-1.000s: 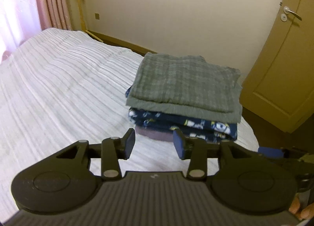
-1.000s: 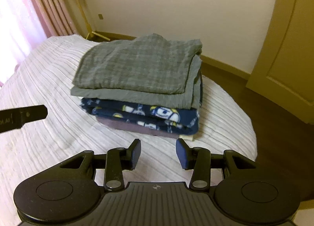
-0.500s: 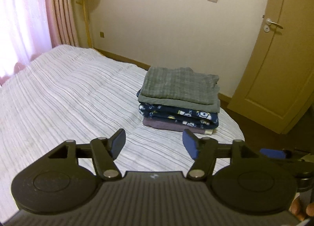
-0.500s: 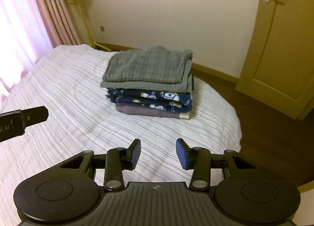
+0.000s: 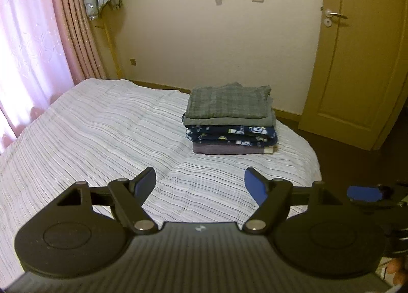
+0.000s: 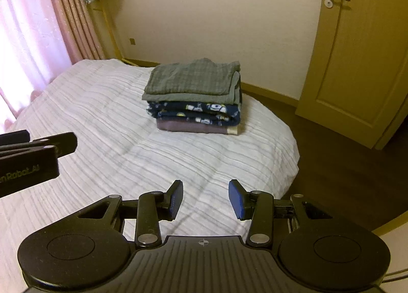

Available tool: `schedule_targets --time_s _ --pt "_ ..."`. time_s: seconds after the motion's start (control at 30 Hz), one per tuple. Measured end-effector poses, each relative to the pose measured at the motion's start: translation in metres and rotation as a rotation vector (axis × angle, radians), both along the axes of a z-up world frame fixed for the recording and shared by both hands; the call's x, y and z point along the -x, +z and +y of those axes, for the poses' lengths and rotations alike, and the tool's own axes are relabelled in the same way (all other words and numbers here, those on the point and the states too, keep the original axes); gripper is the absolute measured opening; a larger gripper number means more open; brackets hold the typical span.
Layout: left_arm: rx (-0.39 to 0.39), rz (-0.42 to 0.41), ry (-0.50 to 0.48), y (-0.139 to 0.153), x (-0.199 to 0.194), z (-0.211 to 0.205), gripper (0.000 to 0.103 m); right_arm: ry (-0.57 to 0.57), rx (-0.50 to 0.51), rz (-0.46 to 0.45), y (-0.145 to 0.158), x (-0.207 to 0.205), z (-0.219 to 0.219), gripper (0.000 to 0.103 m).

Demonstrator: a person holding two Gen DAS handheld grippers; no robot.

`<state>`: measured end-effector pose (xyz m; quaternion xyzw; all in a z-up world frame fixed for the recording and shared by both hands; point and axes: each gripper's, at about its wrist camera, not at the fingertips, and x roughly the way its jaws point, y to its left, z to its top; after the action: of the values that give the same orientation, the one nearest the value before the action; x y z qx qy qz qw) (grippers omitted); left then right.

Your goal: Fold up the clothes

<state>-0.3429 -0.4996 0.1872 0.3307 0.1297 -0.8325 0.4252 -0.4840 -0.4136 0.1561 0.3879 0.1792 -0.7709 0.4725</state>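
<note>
- The left gripper (image 5: 200,182) is level, its fingers (image 5: 145,181) spread wide, with nothing between them.
- The right gripper (image 6: 206,198) is level too, its fingers (image 6: 236,201) parted more narrowly and holding nothing.

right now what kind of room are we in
Most likely a bedroom in a home. A bed with a white ribbed cover fills the view, a stack of folded clothes sits on it, and pink curtains and a wooden door line the walls.
</note>
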Motion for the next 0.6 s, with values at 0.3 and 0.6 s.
schedule_targets --time_s 0.3,0.6 --pt "-0.040 -0.004 0.008 -0.001 -0.028 0.029 0.075 -0.026 0.006 -0.013 0.003 -0.021 0.039 0.044" --pt "-0.032 0.001 0.031 0.002 -0.032 0.021 0.075 -0.040 0.012 -0.003 0.013 -0.023 0.040 0.044"
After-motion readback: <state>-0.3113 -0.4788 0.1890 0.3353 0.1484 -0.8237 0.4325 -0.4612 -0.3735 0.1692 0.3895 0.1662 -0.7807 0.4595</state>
